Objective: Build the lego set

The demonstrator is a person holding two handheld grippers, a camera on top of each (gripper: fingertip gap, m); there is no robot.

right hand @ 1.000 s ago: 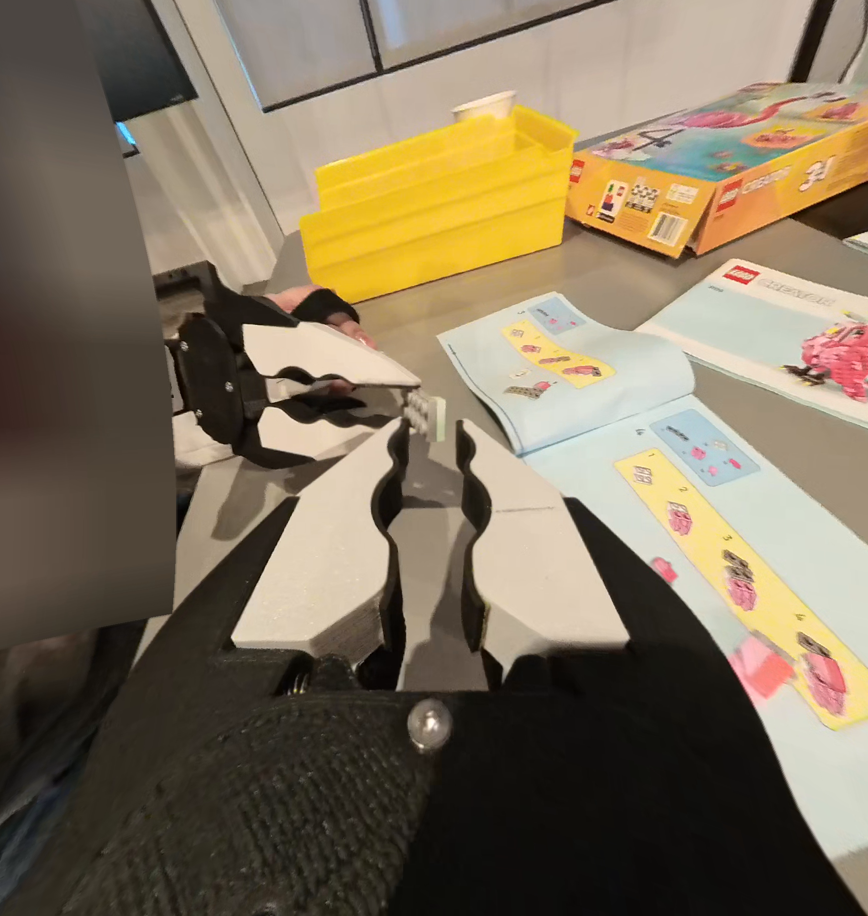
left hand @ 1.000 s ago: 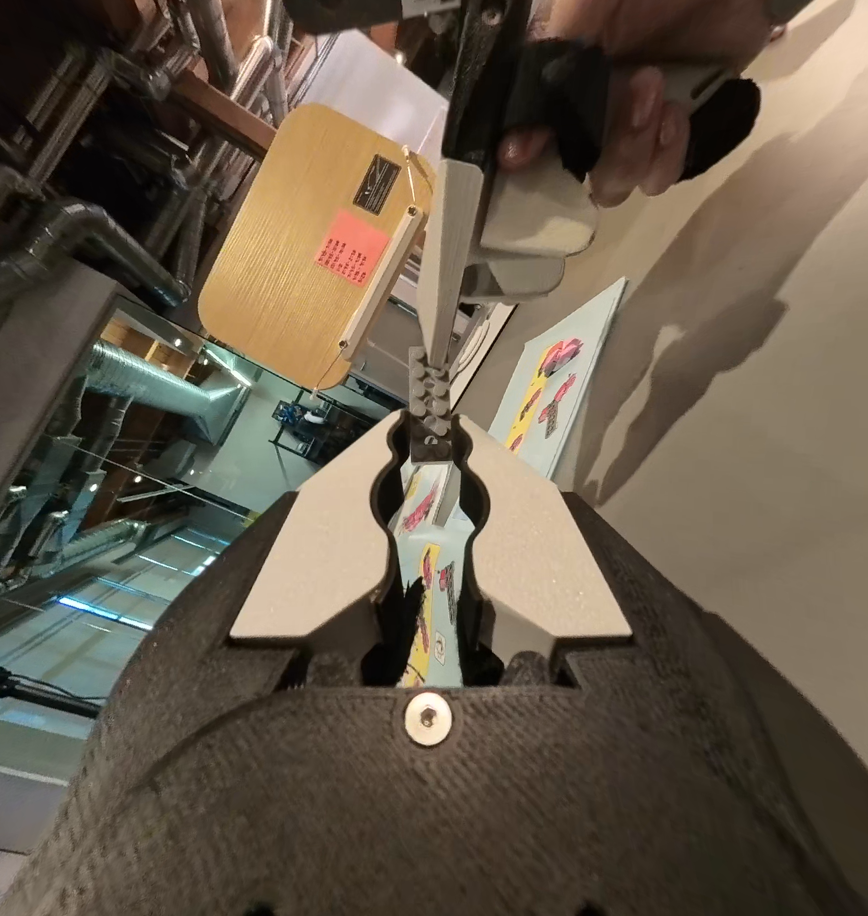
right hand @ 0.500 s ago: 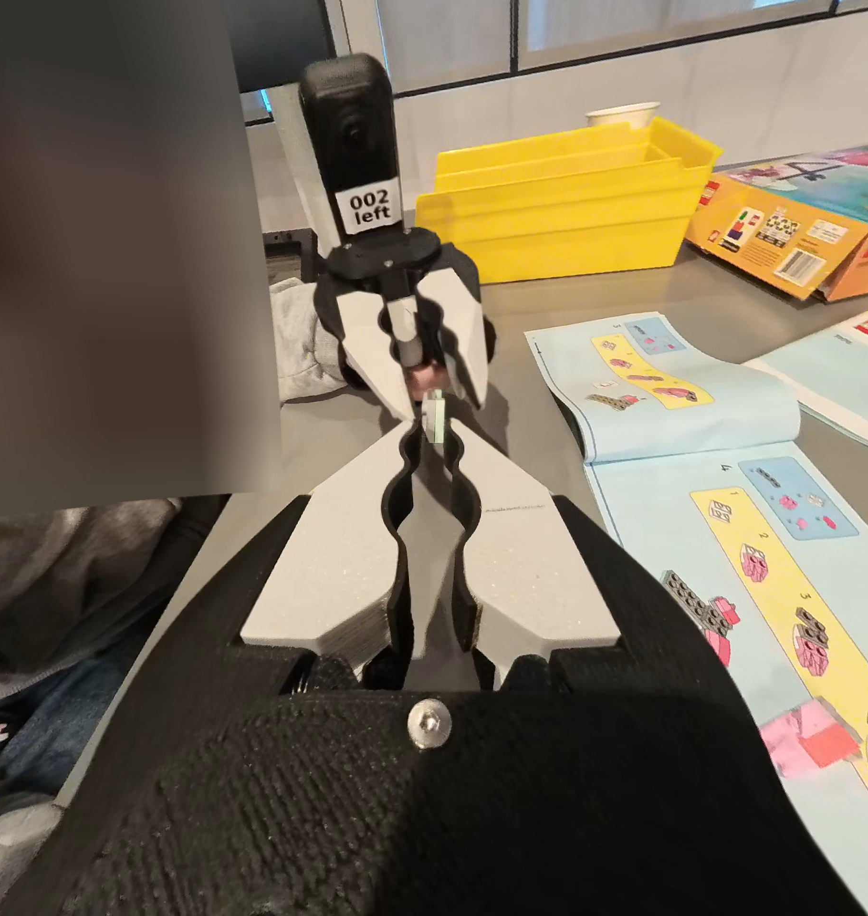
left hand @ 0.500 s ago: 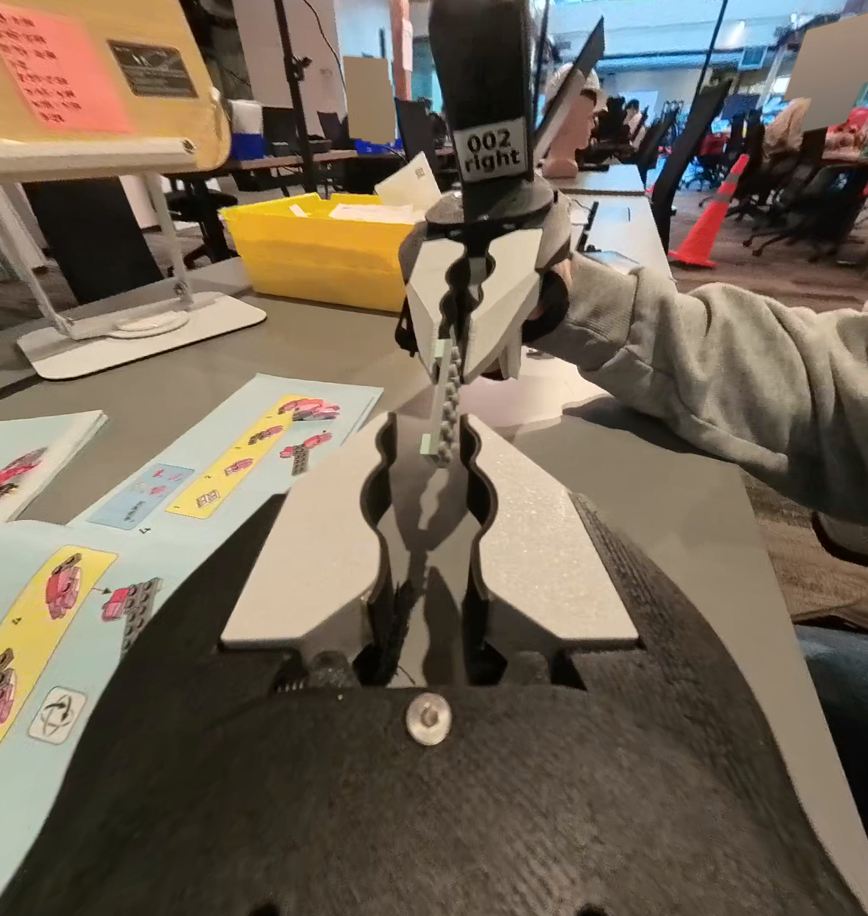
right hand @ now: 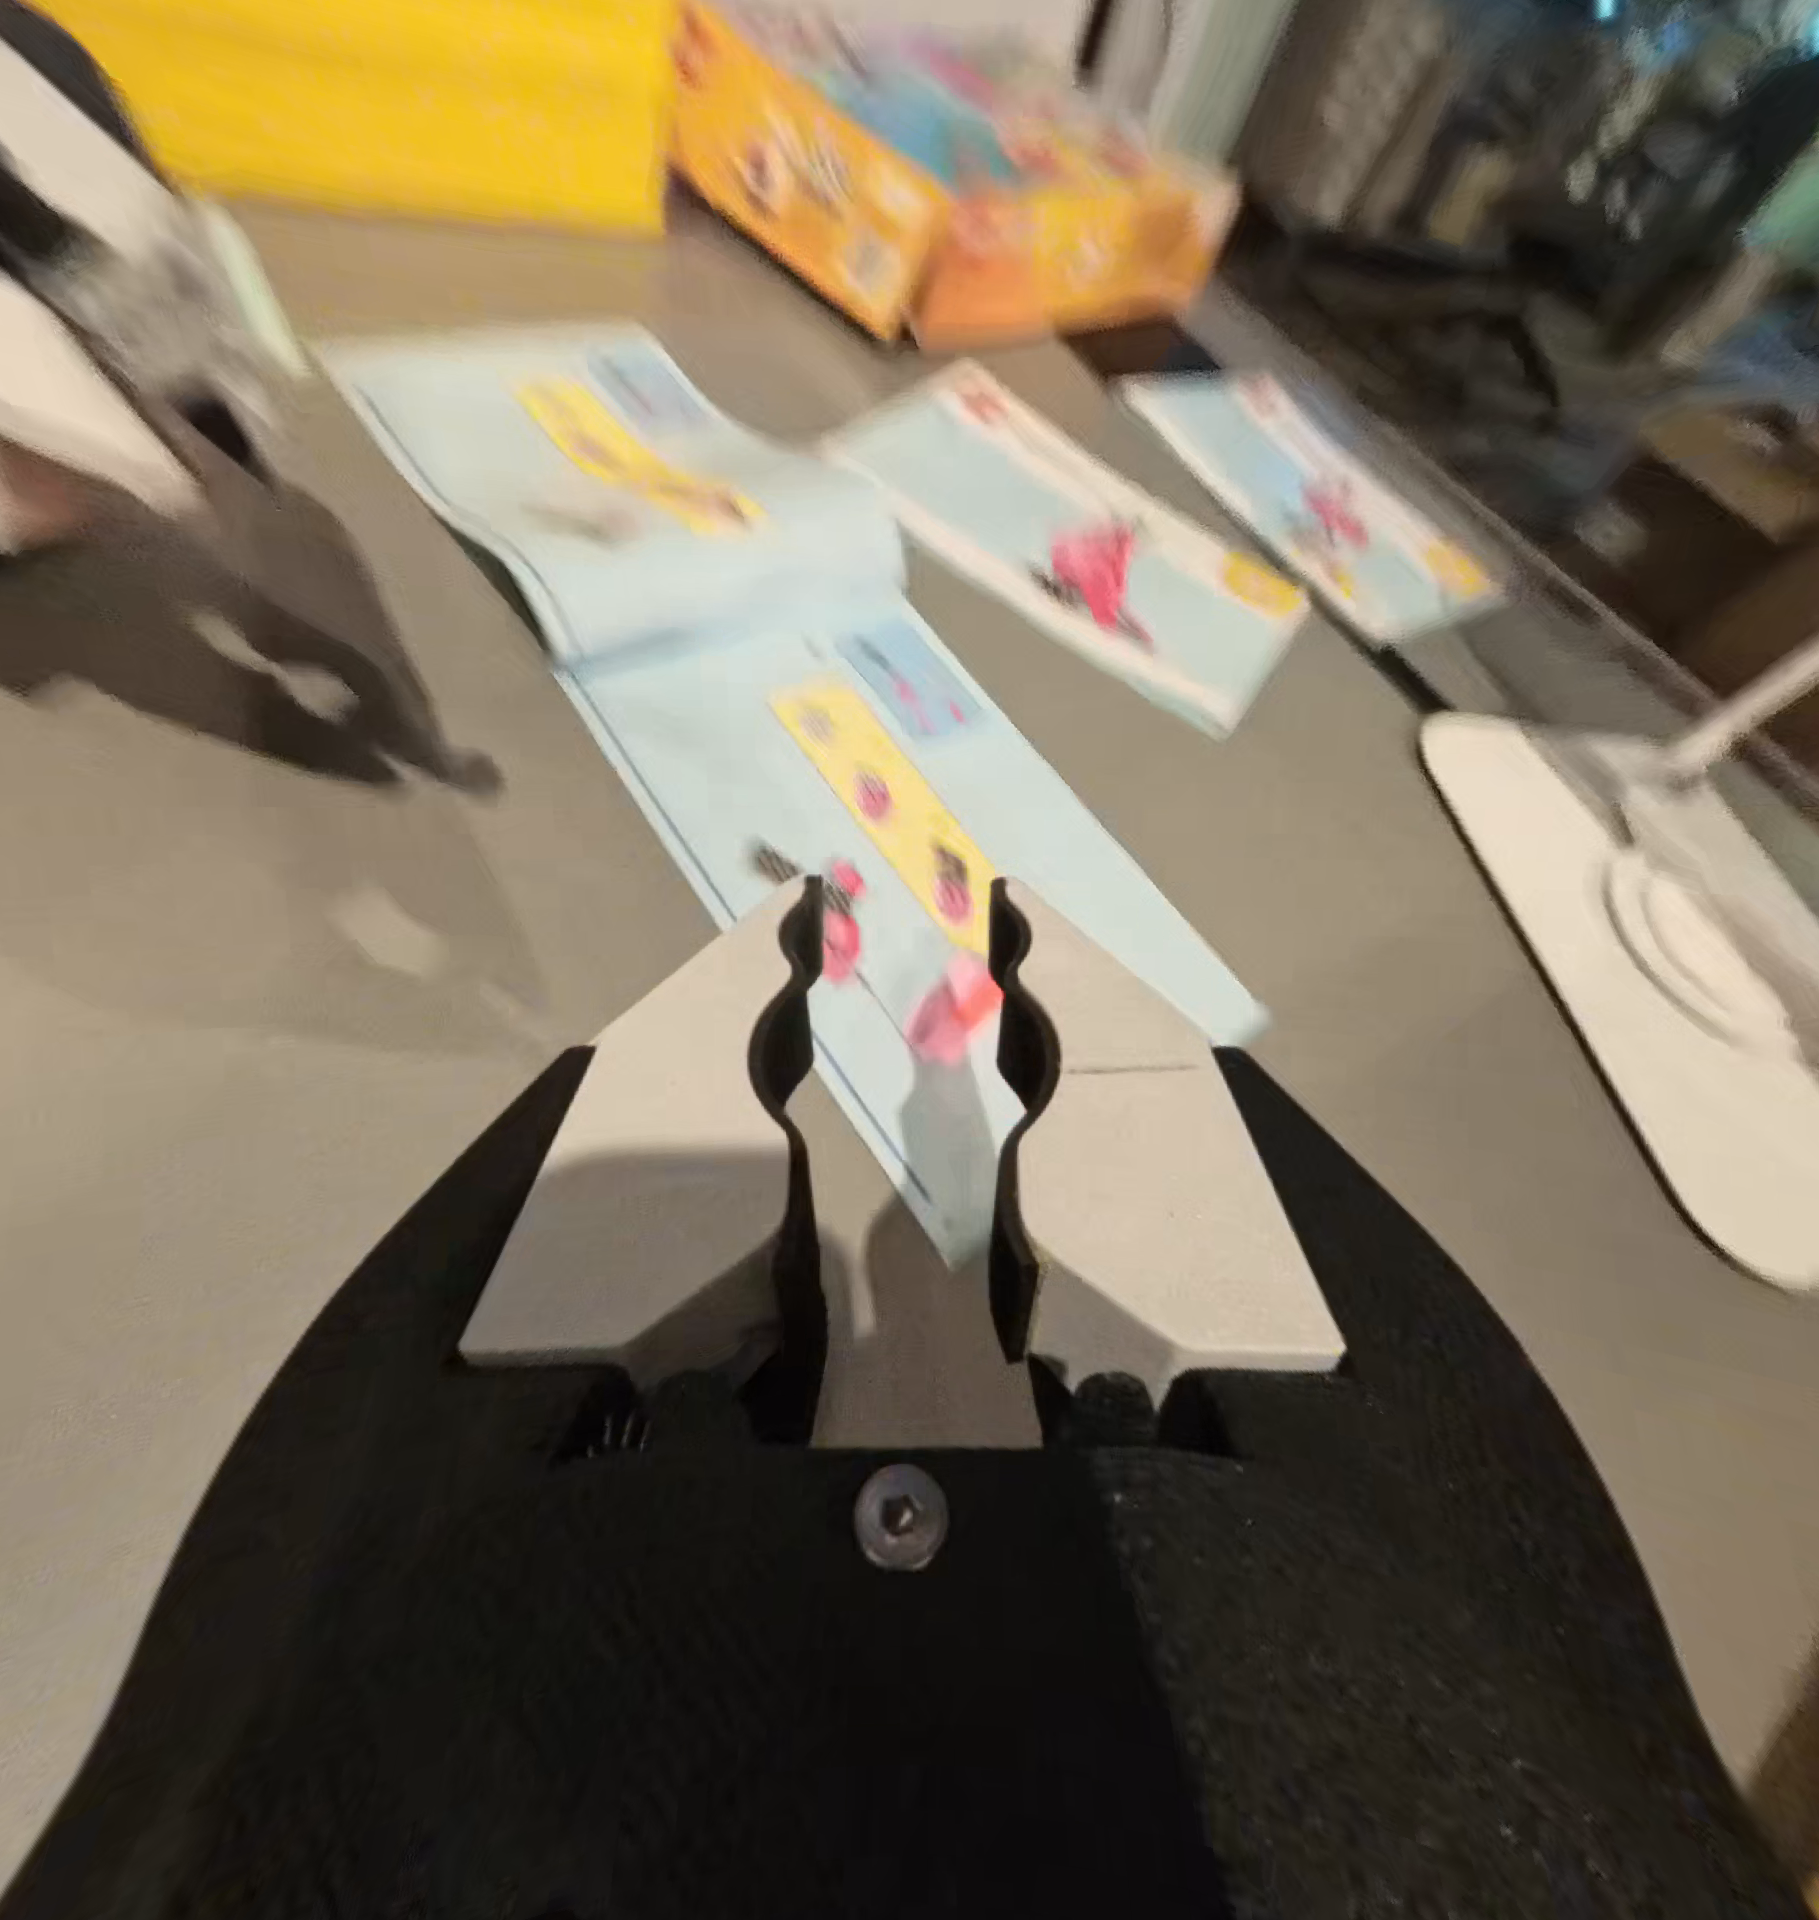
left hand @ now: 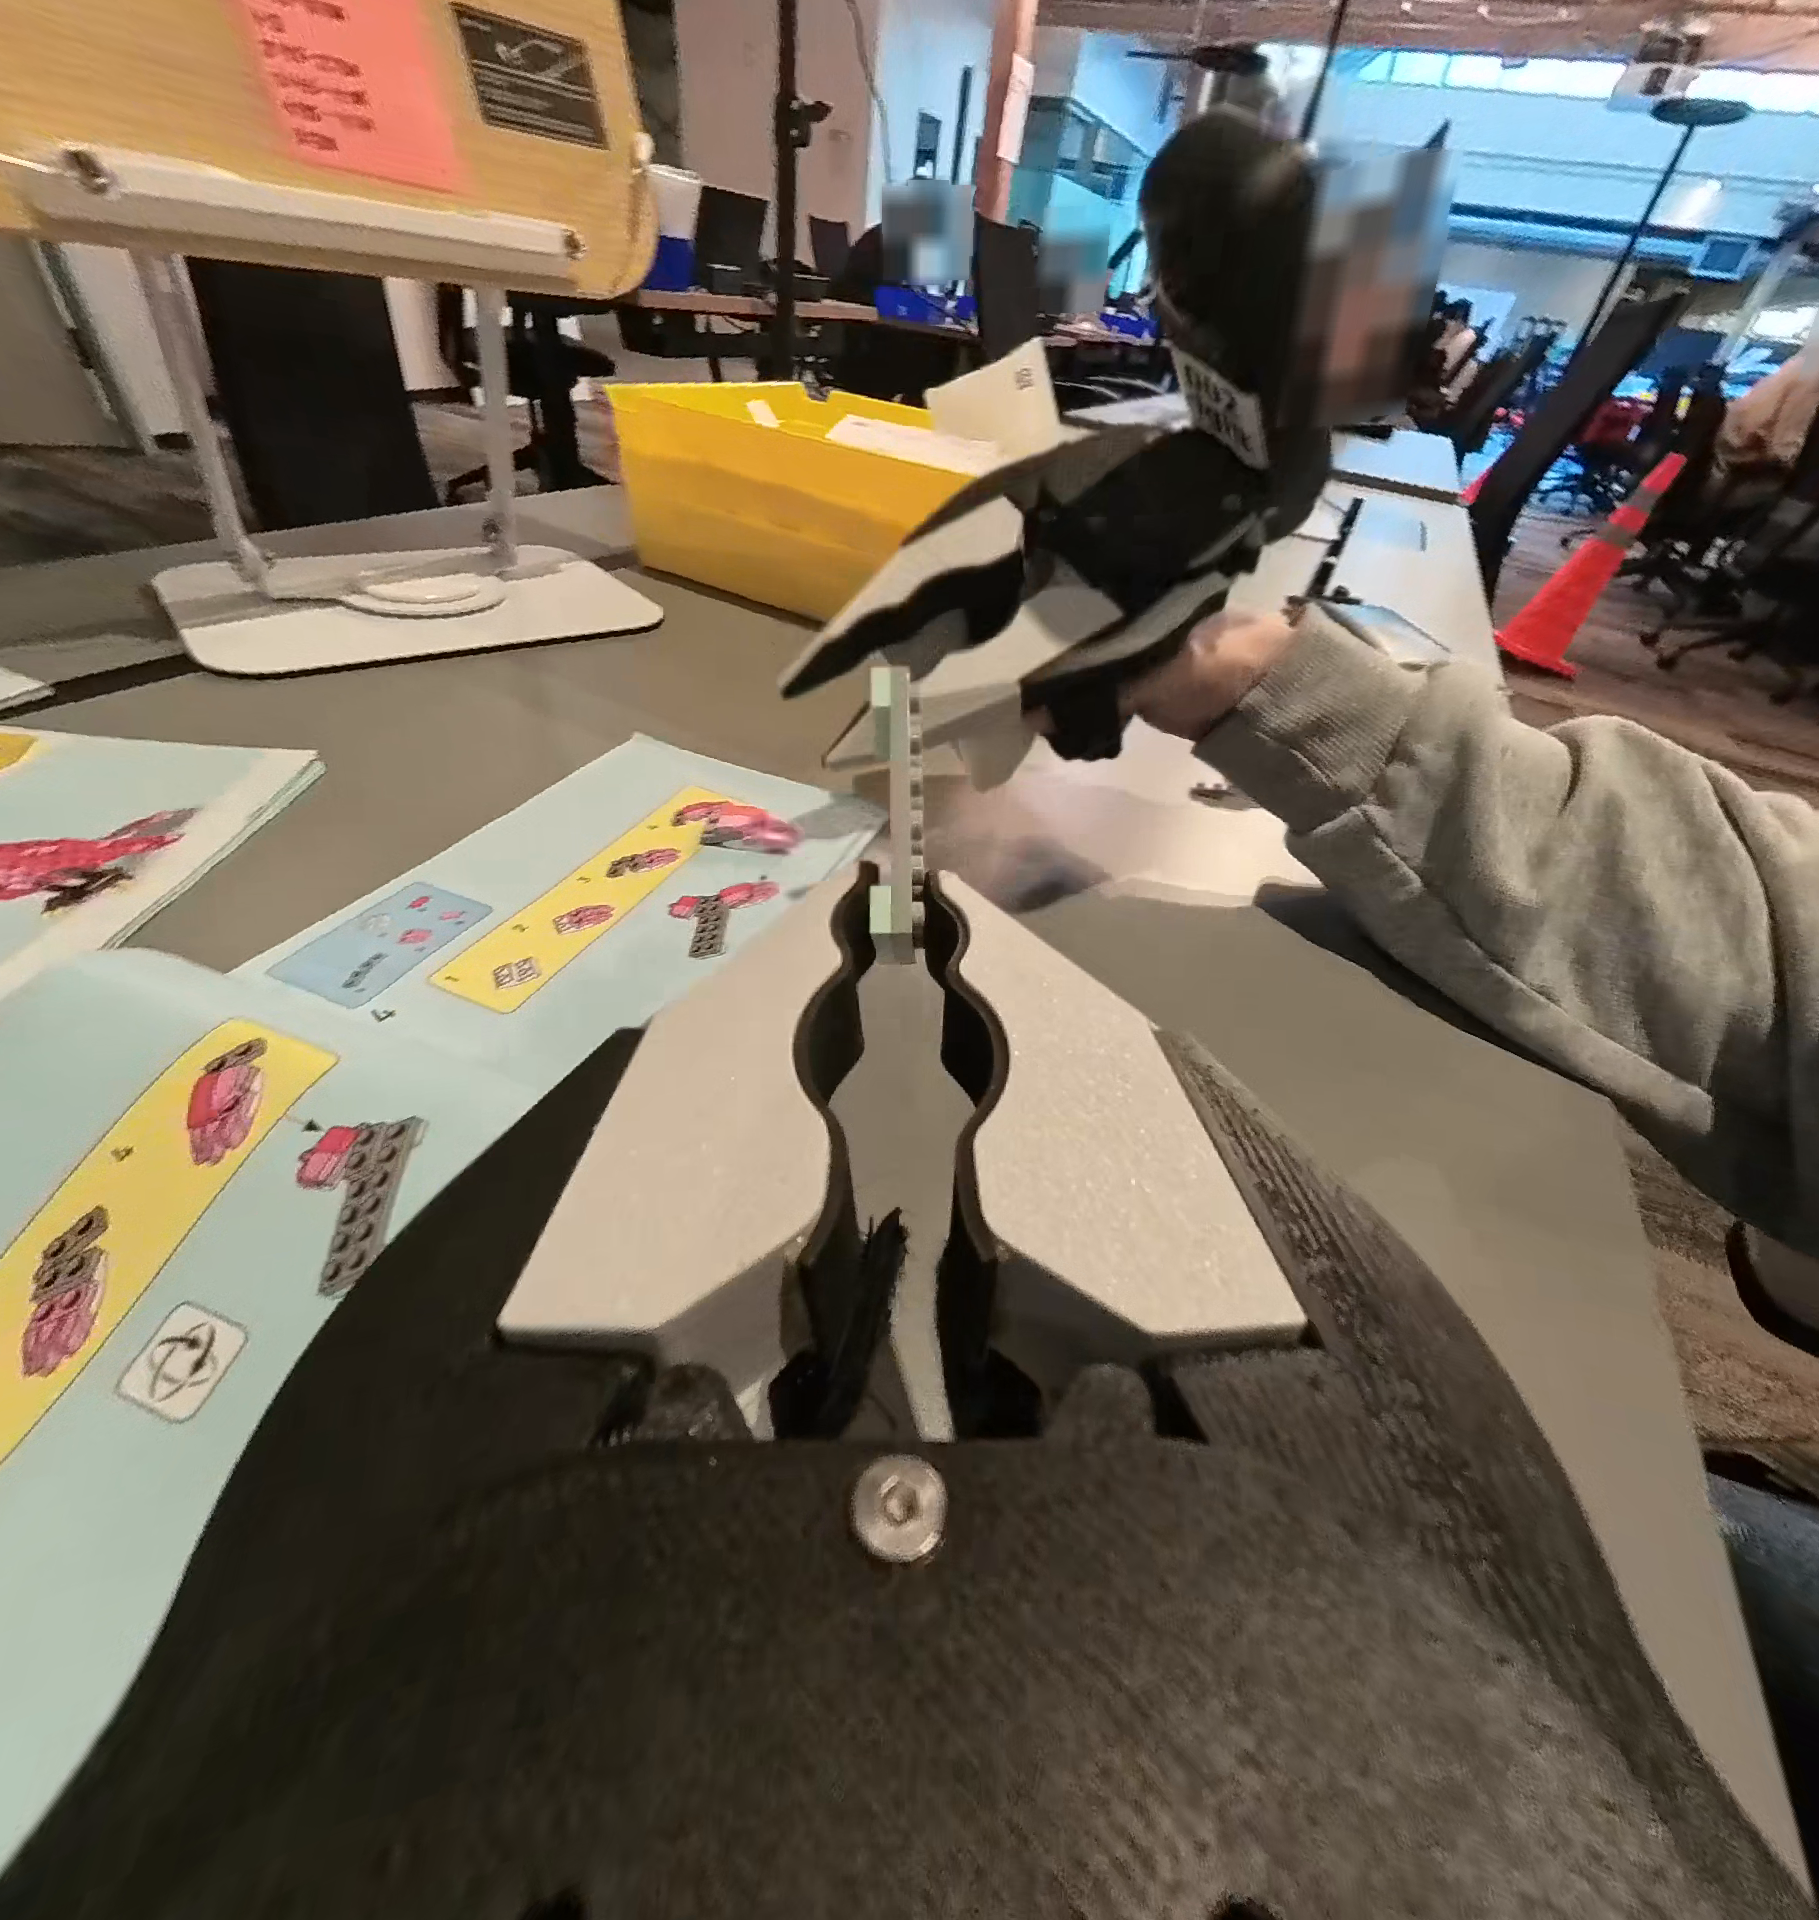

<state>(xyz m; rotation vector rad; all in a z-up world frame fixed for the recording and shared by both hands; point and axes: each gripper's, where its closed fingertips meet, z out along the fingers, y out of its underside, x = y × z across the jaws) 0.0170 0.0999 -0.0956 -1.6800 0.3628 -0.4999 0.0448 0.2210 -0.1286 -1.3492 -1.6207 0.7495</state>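
Note:
My left gripper (left hand: pixel 897 914) is shut on the lower end of a thin grey lego plate (left hand: pixel 907 790) with pale green pieces on it, held upright above the table. My right gripper (right hand: pixel 905 894) is open and empty, pointing down at the open instruction booklet (right hand: pixel 739 665). A pink brick (right hand: pixel 952 1003) lies on that page between its fingertips. In the left wrist view the right gripper (left hand: pixel 817 727) is tilted beside the plate's top end, jaws apart. The left gripper shows blurred at the far left of the right wrist view (right hand: pixel 74 312).
A yellow bin (left hand: pixel 780 499) and an orange lego box (right hand: pixel 936 208) stand at the back of the grey table (left hand: pixel 1248 987). Two more booklets (right hand: pixel 1092 561) lie beside the open one. A white stand base (right hand: pixel 1663 987) carries a wooden board (left hand: pixel 261 104). A grey sleeve (left hand: pixel 1559 883) crosses the right. One gripper's finger ends stand about 12 cm off the other's.
The right gripper has opened, let go of the plate and swung right toward the booklet. The left gripper has closed on the plate's lower end and holds it alone.

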